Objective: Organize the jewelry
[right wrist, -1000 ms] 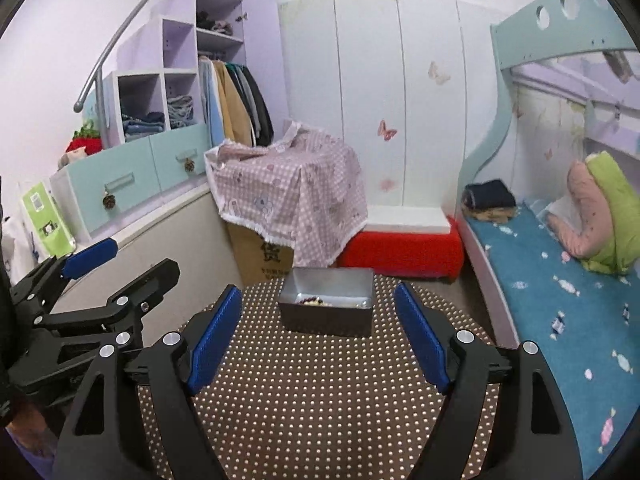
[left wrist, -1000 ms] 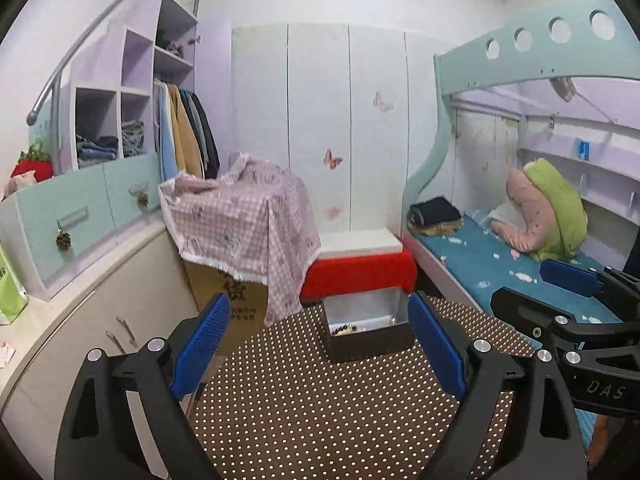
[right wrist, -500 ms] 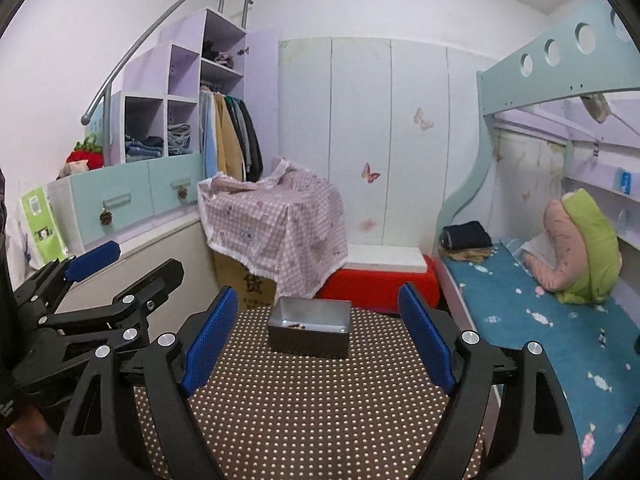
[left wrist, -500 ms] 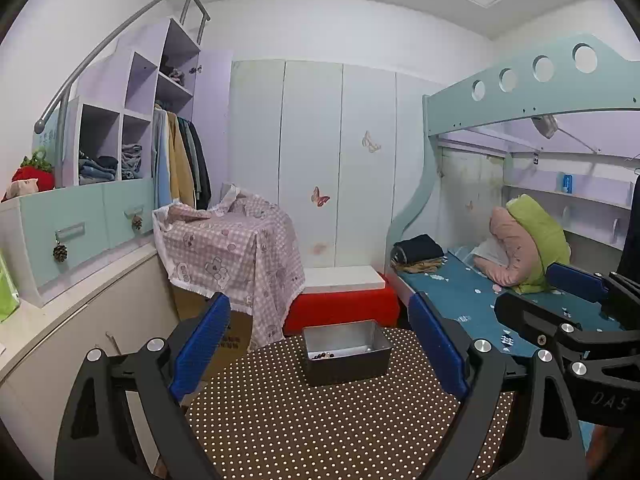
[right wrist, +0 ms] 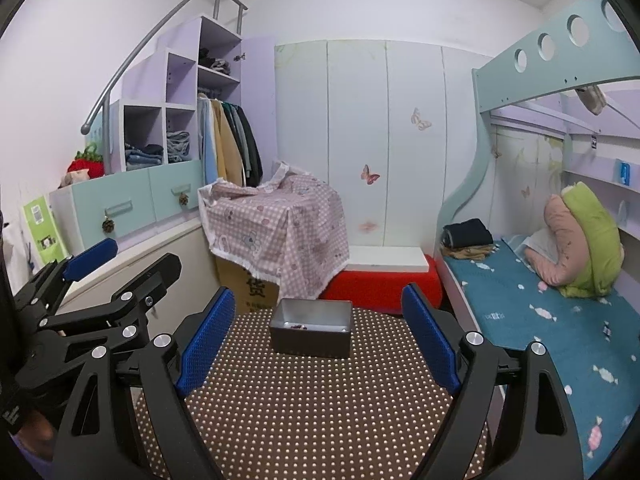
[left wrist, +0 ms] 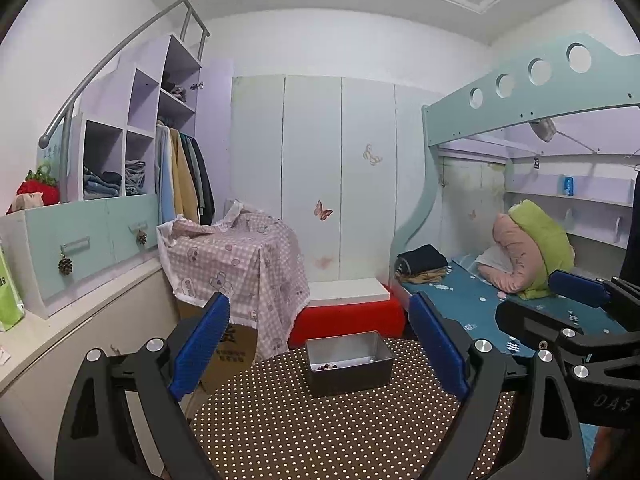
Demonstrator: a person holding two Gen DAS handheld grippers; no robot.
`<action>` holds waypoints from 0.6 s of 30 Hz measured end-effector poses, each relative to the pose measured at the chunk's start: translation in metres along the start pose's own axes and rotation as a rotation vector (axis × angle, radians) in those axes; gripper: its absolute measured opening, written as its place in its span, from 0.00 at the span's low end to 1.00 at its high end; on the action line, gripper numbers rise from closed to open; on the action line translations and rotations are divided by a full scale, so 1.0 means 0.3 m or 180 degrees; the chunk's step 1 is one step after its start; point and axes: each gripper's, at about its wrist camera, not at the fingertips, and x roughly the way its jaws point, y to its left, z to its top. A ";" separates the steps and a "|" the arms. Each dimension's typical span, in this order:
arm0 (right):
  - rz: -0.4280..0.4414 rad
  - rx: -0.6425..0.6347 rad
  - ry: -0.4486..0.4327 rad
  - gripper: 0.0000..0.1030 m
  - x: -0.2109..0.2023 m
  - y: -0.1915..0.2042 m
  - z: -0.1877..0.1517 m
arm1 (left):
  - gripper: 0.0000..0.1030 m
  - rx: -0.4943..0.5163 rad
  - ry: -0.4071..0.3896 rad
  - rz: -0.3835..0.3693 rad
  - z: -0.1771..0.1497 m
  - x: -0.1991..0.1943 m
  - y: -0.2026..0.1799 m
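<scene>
A grey metal tin (left wrist: 349, 362) stands near the far edge of the polka-dot table (left wrist: 340, 432), with a few dark beads (left wrist: 326, 367) lying against its near inner wall. The left gripper (left wrist: 320, 350) and the right gripper (right wrist: 316, 340) hover side by side above the table's near edge, both with jaws spread wide and nothing between their blue pads (right wrist: 206, 338)
</scene>
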 end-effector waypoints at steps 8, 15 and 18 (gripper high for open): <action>-0.0003 0.0019 0.0010 0.80 -0.003 -0.010 -0.004 | 0.85 0.0005 0.0017 -0.0011 -0.004 0.004 -0.004; -0.0003 0.0029 0.0013 0.80 0.001 -0.006 -0.006 | 0.85 0.0018 0.0023 -0.0006 -0.005 0.008 -0.003; 0.0002 0.0036 0.0020 0.80 0.003 -0.002 -0.007 | 0.85 0.0014 0.0030 -0.0012 -0.007 0.011 0.001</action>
